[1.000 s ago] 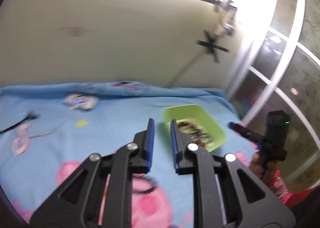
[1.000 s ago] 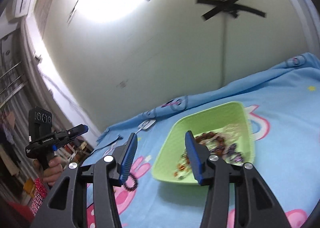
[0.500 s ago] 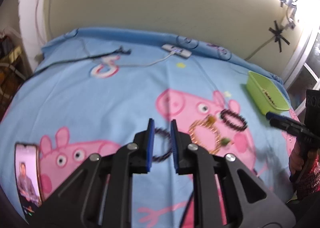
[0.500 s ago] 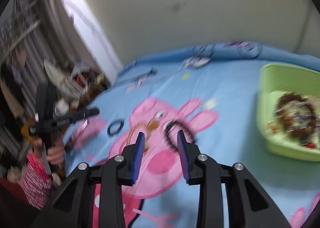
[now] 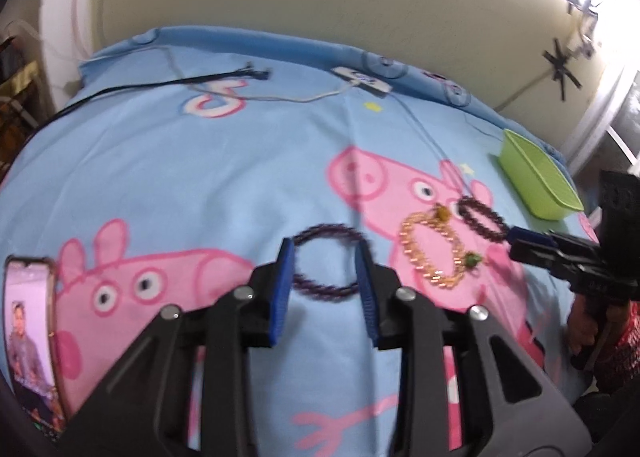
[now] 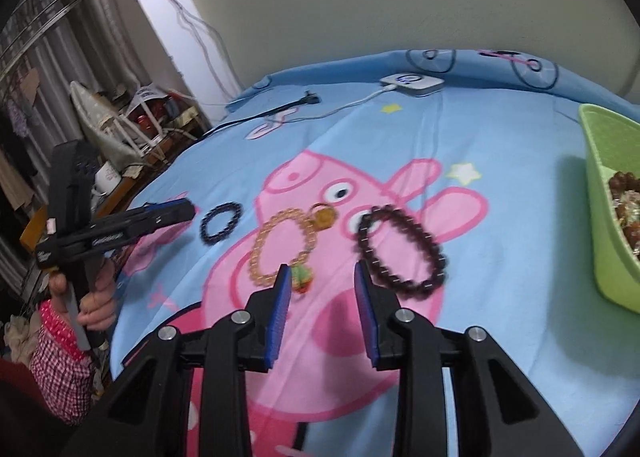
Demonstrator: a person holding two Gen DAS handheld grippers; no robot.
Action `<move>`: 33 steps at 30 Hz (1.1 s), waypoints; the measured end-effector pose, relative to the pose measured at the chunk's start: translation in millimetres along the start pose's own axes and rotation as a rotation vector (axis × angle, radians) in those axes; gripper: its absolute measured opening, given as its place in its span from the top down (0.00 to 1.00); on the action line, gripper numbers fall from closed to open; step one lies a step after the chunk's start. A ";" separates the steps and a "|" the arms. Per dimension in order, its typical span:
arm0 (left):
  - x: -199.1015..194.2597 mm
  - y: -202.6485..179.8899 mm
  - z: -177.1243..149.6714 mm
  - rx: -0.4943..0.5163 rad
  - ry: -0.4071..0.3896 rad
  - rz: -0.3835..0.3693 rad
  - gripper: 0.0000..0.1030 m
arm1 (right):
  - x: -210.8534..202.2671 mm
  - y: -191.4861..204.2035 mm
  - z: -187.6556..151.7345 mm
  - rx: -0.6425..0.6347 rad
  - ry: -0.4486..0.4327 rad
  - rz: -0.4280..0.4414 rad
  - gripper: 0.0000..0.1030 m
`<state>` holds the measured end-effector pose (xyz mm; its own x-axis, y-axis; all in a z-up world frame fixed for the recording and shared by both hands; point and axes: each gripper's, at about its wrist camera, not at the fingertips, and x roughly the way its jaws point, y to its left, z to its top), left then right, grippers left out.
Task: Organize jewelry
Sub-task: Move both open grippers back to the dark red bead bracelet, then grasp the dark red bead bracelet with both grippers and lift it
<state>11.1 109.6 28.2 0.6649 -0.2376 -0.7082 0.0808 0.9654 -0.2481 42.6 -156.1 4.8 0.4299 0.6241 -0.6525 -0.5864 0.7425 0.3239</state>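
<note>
Left wrist | left tongs (image 5: 326, 271) just opening, empty | purple bracelet (image 5: 326, 263) beyond

1. The middle of the bedsheet (image 6: 500, 281) is taken by three bracelets: a dark one (image 6: 221, 223) at left, a gold one (image 6: 284, 245) in the centre, a brown one (image 6: 400, 253) at right, with narrow gaps between them.
2. The green tray (image 6: 608, 217) blocks the right edge.
3. A white box (image 6: 412, 83) and its cable (image 6: 348, 105) cross the far side.
4. A phone (image 5: 30, 321) lies at the near left.
5. The near sheet is open.
</note>
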 end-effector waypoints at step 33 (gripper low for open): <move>118.6 -170.5 36.7 0.436 0.208 -0.136 0.72 | -7.1 -47.5 0.5 -0.048 0.031 -0.280 1.00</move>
<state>103.3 -79.3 10.7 0.4679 -0.3380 -0.8166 0.4890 0.8687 -0.0794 67.7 -195.7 -5.6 0.5588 0.3882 -0.7328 -0.4802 0.8719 0.0957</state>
